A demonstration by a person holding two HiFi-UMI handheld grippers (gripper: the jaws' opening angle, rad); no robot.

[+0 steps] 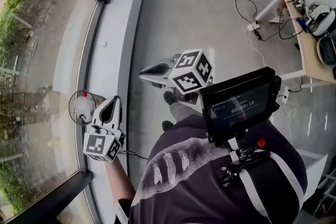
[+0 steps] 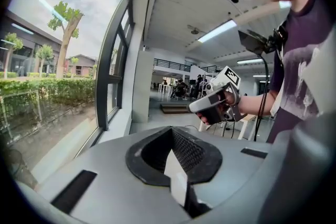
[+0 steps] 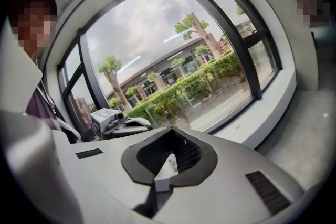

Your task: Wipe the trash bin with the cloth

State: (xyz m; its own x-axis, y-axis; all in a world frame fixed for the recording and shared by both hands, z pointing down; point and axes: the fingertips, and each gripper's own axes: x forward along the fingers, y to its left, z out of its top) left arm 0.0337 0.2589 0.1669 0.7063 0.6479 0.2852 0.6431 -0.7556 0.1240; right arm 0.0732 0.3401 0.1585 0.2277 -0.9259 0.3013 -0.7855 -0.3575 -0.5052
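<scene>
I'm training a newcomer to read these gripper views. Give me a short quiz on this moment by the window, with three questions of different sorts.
1. True or false: the white left gripper with black jaws is clamped on a cloth.
2. Multiple choice: the large glass window stands on the person's A) left, B) right, C) back.
3. Fill in: the jaws of the white right gripper are ____, with nothing between them.
Key: 1 false, it is shut on nothing. 2 A. 3 shut.
</scene>
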